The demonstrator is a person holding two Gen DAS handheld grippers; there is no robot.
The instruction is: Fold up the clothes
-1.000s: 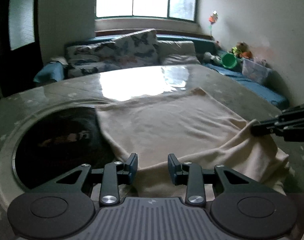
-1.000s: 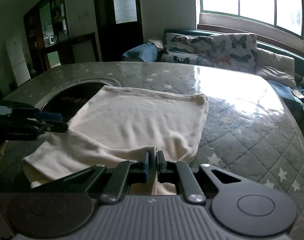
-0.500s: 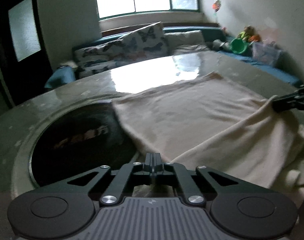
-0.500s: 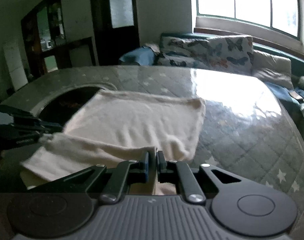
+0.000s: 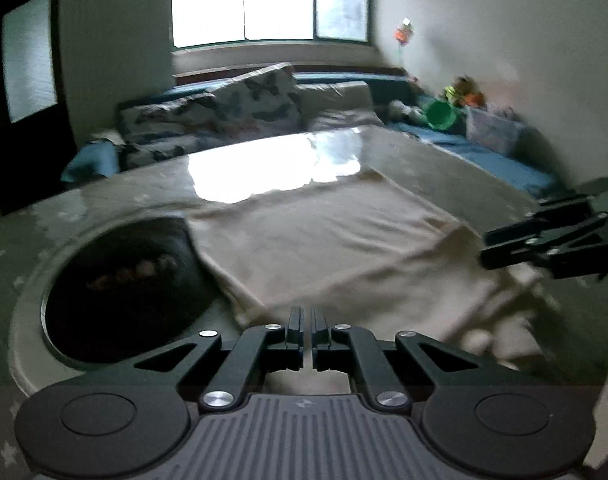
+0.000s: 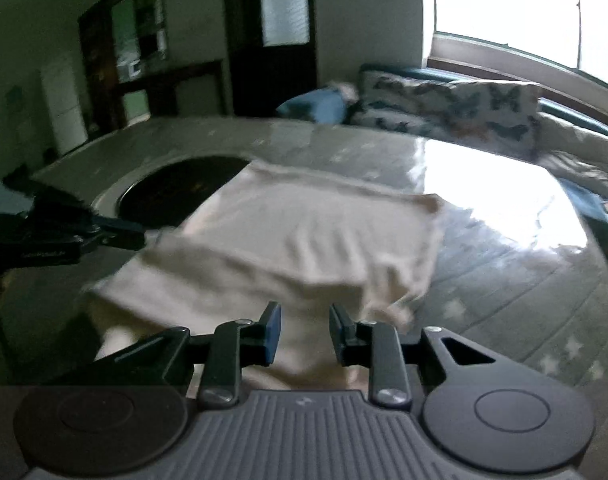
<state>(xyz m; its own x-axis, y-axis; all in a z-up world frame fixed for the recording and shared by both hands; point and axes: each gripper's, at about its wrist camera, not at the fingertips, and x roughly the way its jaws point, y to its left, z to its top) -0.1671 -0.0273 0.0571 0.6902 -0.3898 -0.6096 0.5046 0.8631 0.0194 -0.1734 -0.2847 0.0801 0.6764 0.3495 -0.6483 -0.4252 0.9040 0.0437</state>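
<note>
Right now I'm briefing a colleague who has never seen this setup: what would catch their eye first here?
The cream garment spread over the quilted table, its near edge doubled over towards both grippers. The left gripper is shut on the cloth's near left corner, while the right gripper has its jaws opening, cloth lying between them. Beside the garment's left edge, a dark round opening is set into the tabletop.
</note>
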